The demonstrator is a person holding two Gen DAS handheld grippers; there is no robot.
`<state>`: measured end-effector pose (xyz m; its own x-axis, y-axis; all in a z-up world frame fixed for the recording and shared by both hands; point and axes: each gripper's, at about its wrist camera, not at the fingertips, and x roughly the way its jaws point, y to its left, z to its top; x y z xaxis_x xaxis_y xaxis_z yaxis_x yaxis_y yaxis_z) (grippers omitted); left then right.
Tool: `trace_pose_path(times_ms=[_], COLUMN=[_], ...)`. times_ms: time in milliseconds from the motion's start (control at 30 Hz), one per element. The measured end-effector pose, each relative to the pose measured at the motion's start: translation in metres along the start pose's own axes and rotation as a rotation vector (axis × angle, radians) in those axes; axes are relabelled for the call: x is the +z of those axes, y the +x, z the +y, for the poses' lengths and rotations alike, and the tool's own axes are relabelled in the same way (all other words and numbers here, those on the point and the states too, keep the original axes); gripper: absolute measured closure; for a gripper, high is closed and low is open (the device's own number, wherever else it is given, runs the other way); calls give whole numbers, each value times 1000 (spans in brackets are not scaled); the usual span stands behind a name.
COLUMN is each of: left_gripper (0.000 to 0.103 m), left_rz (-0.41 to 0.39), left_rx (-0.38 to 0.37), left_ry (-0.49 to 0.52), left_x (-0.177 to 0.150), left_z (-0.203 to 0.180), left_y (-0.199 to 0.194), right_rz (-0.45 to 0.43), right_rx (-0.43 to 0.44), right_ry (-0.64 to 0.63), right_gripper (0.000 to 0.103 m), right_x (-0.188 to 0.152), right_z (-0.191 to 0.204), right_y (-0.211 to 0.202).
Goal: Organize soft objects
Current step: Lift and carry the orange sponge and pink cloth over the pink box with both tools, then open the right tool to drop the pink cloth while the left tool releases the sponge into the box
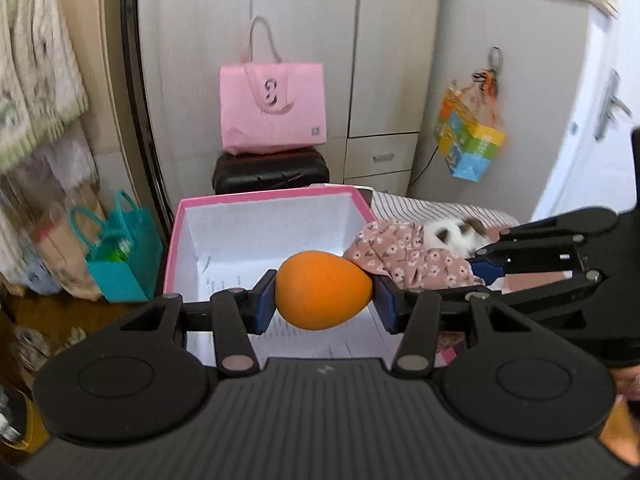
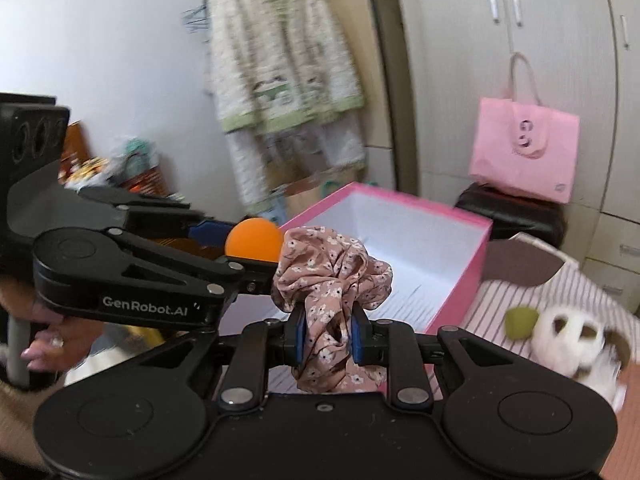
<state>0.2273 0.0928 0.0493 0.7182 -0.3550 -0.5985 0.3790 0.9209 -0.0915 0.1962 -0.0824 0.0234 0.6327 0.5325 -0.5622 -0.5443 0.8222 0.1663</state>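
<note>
left gripper clamps orange egg-shaped foam sponge end to end | right gripper pinches pink floral fabric scrunchie, at sponge's 3 o'clock | both above open pink-walled white-lined box | handling: light, squashy; grip mid-body, gently

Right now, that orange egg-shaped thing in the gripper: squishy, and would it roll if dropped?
Probably squishy: the orange egg looks matte, like foam, held between the left gripper pads. Its rounded shape would likely roll, wobbling toward the narrow end. Likely light.
</note>
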Motion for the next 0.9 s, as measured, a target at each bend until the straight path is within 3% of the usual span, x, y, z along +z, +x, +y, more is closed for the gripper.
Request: trace_pose_path(times_ms=[167,400,733,833,900], left_gripper=[54,54,51,38,37], left_rz=[117,222,252,235,203], left_rx=[-29,-2,59,96,96], left_ry=[-149,-289,-259,-226,-204], left_x=[24,23,16,19,20], left_z=[35,61,64,63,62], left_y=[63,121,149,147,139], right_rz=[93,200,246,238,213], right_rx=[-5,-52,-95,-137,-164], right_ry=[-11,-129,-269,-323,-333], right_gripper=[76,76,74,64,54], right_x=[27,37,38,38,38], right_z=[-29,-44,-45,-41,-39], right_y=[52,113,143,145,140])
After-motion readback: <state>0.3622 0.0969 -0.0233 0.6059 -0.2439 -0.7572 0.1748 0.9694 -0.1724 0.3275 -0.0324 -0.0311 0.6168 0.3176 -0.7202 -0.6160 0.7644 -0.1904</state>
